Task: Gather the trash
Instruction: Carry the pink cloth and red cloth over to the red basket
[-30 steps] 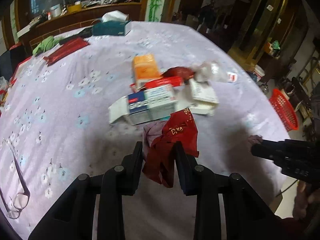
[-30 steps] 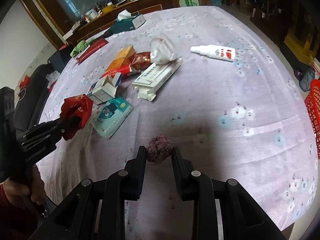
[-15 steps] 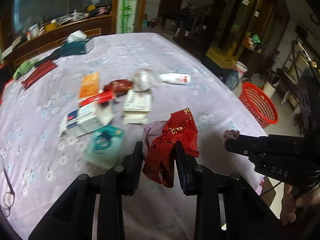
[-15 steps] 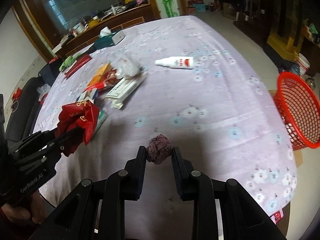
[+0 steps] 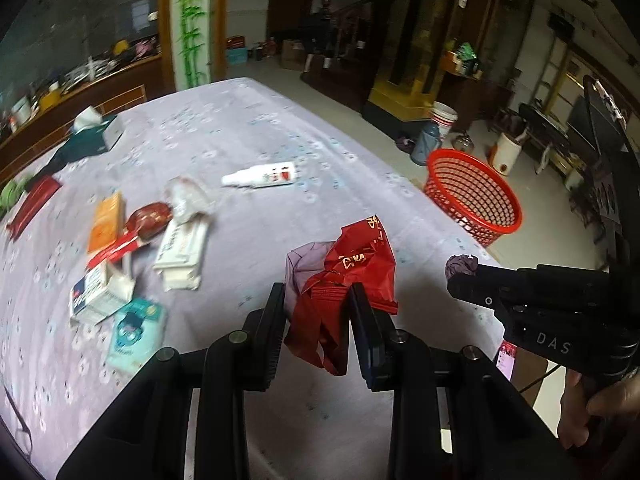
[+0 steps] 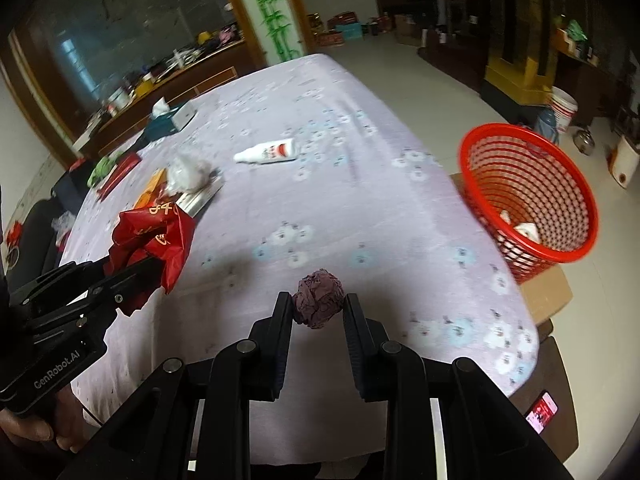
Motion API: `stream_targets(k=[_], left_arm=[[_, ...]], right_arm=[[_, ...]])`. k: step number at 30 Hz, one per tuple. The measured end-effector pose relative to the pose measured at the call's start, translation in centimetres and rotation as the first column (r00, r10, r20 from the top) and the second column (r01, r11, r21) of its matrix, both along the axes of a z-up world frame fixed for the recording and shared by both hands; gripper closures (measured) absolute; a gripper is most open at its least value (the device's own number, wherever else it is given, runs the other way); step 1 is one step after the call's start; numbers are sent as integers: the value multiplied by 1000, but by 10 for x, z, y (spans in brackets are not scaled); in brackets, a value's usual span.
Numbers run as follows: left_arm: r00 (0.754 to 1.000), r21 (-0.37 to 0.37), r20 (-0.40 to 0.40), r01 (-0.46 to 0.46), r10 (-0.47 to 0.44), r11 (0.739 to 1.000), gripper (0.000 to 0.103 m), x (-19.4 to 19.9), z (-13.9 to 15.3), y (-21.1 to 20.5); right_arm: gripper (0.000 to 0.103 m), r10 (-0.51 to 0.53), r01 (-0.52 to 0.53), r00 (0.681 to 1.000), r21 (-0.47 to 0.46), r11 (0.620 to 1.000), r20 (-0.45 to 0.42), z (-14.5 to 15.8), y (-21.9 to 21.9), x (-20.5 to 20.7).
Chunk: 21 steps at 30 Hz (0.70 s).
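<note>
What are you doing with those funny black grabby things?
A person is tidying trash off the purple tablecloth with two handheld tongs. The left tongs grip a crumpled red wrapper, and the right tongs pinch a small purplish paper ball. Both are held above the table, pointed toward a red basket beside the table with some scraps inside. Boxes and a white bottle lie on the table.

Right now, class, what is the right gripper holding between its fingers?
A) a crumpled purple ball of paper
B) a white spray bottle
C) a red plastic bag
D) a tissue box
A: the right gripper is closed on the crumpled purple ball, while the red bag hangs in the left gripper and the spray bottle lies on the table.
</note>
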<state>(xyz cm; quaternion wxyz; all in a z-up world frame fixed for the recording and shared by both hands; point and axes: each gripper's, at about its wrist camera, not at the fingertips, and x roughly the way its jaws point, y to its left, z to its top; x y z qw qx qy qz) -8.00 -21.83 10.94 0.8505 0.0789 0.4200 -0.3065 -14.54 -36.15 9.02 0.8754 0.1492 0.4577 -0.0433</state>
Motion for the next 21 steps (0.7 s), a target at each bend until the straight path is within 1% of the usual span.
stream_targets(k=[9,21], left_arm=[[998,-1,17,62,-62,998,73,-3,7,-31],[991,29,48,127,-128,991,73,-10,19,-65]], right_arm=[[75,-70,70,997,3,998,29,9,-29,-16],[75,-128,127,989,26,992,68,17,-59,-27]])
